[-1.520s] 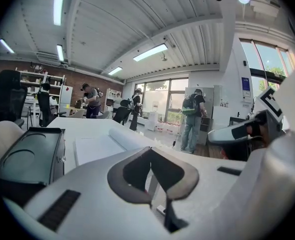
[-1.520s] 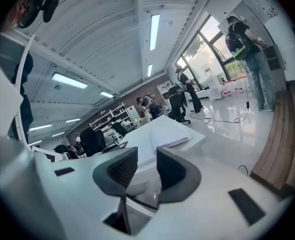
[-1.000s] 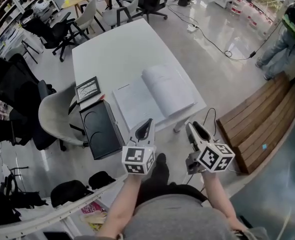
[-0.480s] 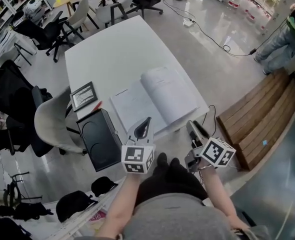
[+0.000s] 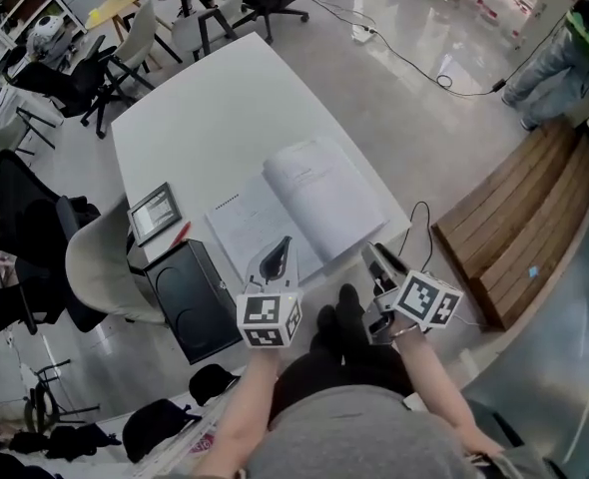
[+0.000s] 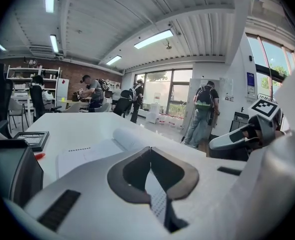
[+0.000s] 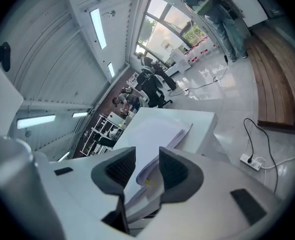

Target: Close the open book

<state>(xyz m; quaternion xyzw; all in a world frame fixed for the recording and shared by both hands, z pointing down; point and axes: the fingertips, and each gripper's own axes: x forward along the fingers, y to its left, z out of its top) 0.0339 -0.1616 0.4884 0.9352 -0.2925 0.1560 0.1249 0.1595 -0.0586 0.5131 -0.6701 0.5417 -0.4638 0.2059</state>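
Observation:
The open book (image 5: 296, 211) lies flat near the front edge of the white table (image 5: 205, 118), its right-hand pages bulging up. My left gripper (image 5: 282, 242) hovers just short of the book's near edge, its jaws shut with nothing in them. In the left gripper view the book (image 6: 90, 151) lies past the touching fingertips of the left gripper (image 6: 150, 150). My right gripper (image 5: 371, 254) is off the table's front right corner, apart from the book. In the right gripper view the right gripper (image 7: 147, 156) stands open and empty, with the book's page edges (image 7: 160, 136) beyond the gap.
A small framed tablet (image 5: 155, 211) and a red pen (image 5: 180, 234) lie at the table's left edge. A black box (image 5: 190, 297) and a white chair (image 5: 100, 267) stand to the left. A wooden bench (image 5: 519, 218) and a floor cable (image 5: 421, 218) are on the right. People stand beyond the table.
Both grippers have moved forward and down toward the table's front edge. The right gripper has rolled, tilting its marker cube. The book has not moved on the table.

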